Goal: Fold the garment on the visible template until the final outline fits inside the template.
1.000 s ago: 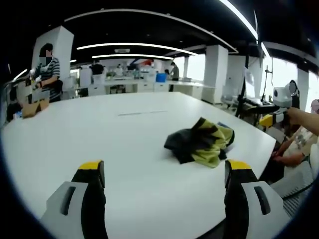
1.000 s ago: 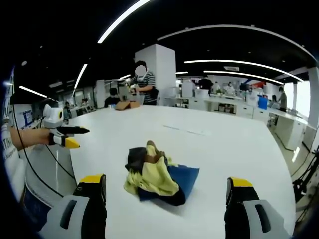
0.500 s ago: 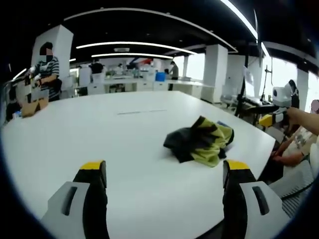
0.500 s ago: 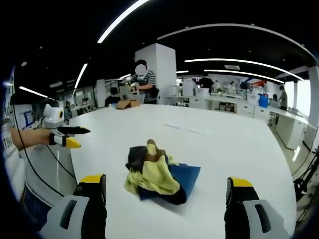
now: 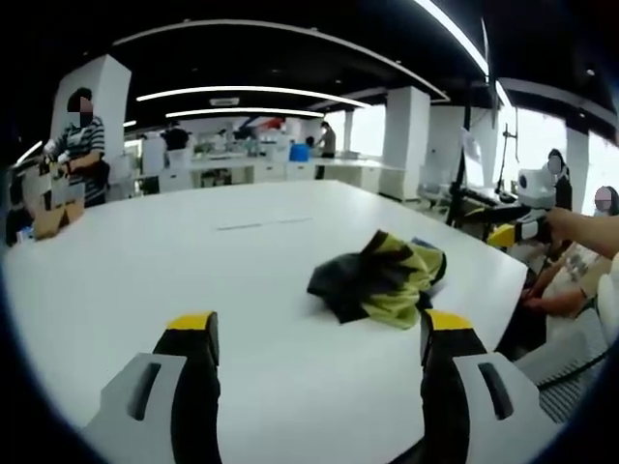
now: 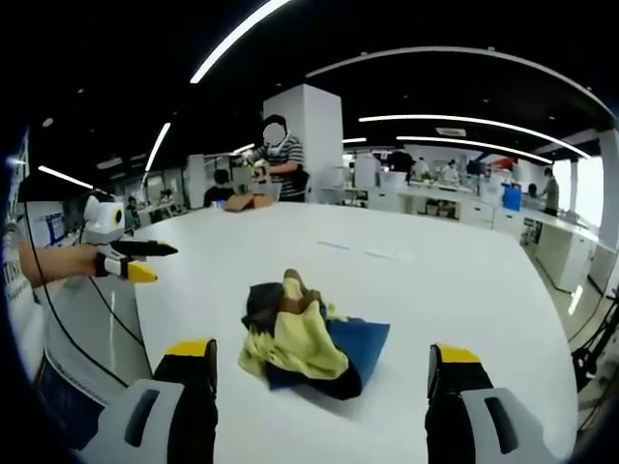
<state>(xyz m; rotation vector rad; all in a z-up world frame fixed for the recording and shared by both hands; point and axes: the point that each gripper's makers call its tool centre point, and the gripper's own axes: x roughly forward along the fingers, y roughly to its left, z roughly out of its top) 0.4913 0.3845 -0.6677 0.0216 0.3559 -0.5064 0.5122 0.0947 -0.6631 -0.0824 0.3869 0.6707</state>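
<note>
Garment (image 6: pixel 295 333): crumpled heap on blue template (image 6: pixel 363 340), white table (image 6: pixel 464 290).
Left gripper (image 5: pixel 314 338): jaws apart, empty, short of garment.
Right gripper (image 6: pixel 314 362): likewise.
Technique: pinch outer edges, spread flat first.

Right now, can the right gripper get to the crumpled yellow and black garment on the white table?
Probably yes. The right gripper has its jaws open, facing the crumpled yellow and black garment, which lies partly on a blue sheet, with bare white table between.
</note>
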